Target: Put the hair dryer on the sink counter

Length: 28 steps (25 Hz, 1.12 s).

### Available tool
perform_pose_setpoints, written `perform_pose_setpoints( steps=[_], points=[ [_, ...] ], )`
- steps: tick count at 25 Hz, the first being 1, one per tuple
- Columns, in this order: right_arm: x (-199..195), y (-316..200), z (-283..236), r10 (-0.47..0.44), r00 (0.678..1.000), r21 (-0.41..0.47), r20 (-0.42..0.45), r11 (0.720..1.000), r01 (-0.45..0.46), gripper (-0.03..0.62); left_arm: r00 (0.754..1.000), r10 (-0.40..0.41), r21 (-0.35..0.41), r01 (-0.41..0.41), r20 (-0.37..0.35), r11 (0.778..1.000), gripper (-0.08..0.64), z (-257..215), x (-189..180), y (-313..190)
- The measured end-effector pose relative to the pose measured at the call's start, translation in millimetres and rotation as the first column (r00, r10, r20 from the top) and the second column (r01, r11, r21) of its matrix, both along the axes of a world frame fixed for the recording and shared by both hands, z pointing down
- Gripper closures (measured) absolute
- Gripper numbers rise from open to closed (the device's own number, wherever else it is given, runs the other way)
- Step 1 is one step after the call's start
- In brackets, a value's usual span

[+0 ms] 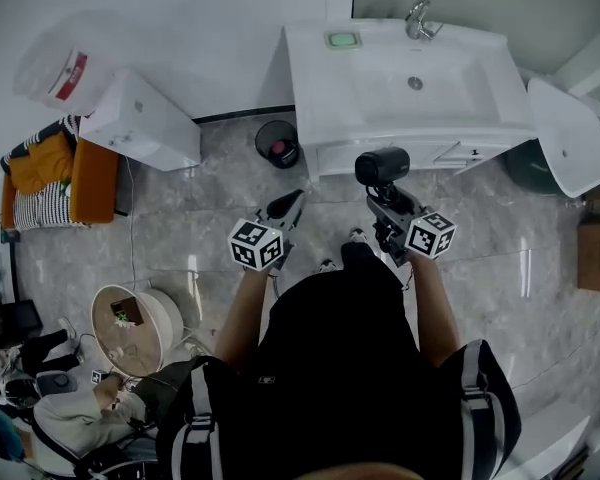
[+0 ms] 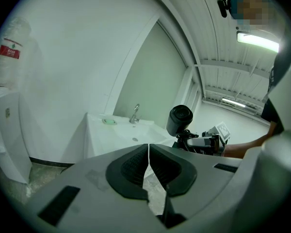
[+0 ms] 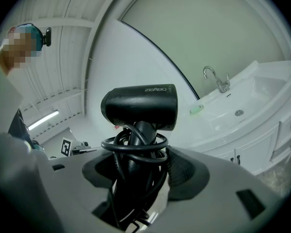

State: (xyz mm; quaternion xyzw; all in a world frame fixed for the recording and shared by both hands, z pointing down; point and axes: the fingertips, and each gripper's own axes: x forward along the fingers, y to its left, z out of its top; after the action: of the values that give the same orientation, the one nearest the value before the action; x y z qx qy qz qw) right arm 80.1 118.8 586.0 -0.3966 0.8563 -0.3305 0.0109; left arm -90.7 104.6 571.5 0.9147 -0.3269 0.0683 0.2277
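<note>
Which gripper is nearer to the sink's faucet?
Right. The right gripper, holding the hair dryer, is before the sink counter, almost in line with the faucet; the left gripper, shut and empty, sits farther left.

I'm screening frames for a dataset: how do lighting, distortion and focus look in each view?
Head view: even light, sharp, counter nearly washed out white. Left gripper view: heavy fisheye, dark corners, ceiling light blown out above the shut left tool. Right gripper view: same fisheye and dark corners; dryer in the right tool is sharp.
</note>
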Motion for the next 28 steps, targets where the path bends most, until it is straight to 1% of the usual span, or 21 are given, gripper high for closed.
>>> perform_pose_setpoints(
  steps=[8, 13, 19, 28],
  points=[
    [5, -24, 3, -0.017, 1.0, -0.006, -0.001, 1.0, 0.017, 0.268, 1.0, -0.017, -0.007, 0.017, 0.012, 1.0, 0.54, -1, 5, -24],
    [14, -38, 7, -0.025, 1.0, -0.028, -0.009, 0.999, 0.025, 0.268, 0.999, -0.024, -0.003, 0.024, 0.024, 1.0, 0.54, -5, 14, -35],
    [24, -51, 4, -0.041, 0.999, -0.036, -0.009, 0.999, 0.04, 0.268, 0.998, -0.057, -0.013, 0.057, 0.036, 0.998, 0.54, -11, 17, -44],
    [40, -70, 1, -0.088, 0.996, -0.033, -0.013, 0.996, 0.088, 0.268, 0.996, -0.079, -0.016, 0.08, 0.04, 0.997, 0.54, -14, 40, -58]
  ],
)
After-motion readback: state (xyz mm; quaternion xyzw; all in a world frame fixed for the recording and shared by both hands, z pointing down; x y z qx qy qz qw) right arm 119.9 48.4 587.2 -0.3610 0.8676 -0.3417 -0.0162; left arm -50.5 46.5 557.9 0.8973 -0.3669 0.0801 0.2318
